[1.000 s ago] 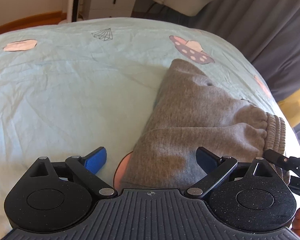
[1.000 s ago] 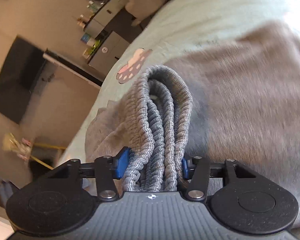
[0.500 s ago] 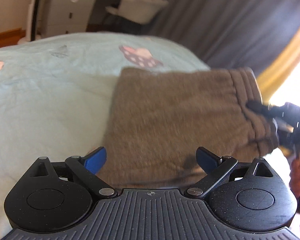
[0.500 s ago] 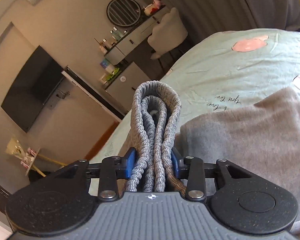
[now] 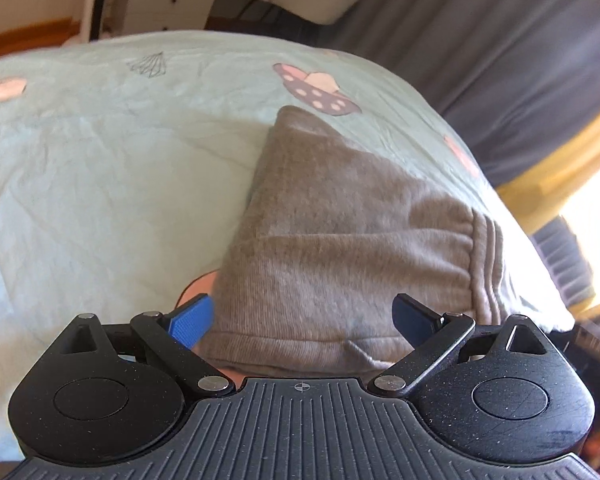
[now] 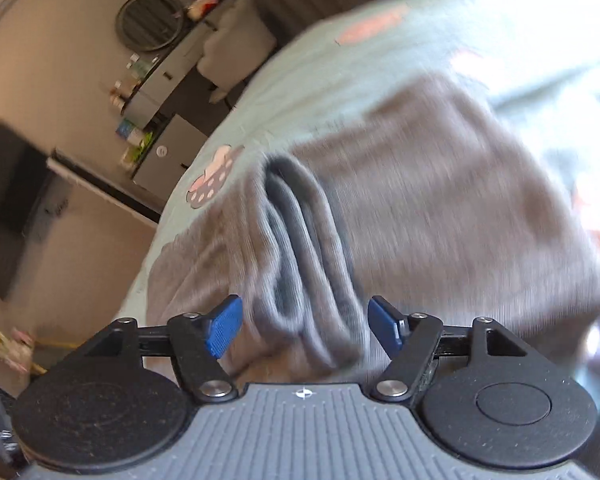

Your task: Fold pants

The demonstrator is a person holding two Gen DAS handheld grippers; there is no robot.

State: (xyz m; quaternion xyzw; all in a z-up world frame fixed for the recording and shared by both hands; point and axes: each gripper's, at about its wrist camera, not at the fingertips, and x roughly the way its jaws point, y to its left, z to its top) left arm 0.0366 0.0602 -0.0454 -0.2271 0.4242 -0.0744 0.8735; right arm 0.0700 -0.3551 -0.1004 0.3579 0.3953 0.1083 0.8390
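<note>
The grey ribbed-knit sweatpants [image 5: 340, 256] lie folded into a compact bundle on the bed with the pale mint cartoon-print sheet [image 5: 100, 168], toward its right side, near the grey curtains [image 5: 500, 60]. From where I stand they look soft, thick and fairly light: fleece-like cloth that bends anywhere, sags when lifted and will not slide much on the cotton sheet. I would judge the stacked, ribbed waistband [image 6: 300, 264] to be the best place to take hold, since the layers bunch there into a firm roll; the hemmed near edge of the bundle [image 5: 300, 344] is the other sensible spot, pinching all layers together so none peels off.

The left gripper [image 5: 302, 320] hangs just above that near edge with its blue pads spread wide and nothing between them. The right gripper [image 6: 302, 324] is also spread apart, its pads standing either side of the waistband roll without pressing it.

That is the change: half a second ago the right gripper was clamped hard on the waistband and held it up off the bed; now it has let go and the roll has slumped flat onto the bundle. The left gripper was already parted, but its view has swung back so the bundle points away again, and the right gripper tip seen at its right edge is gone.
</note>
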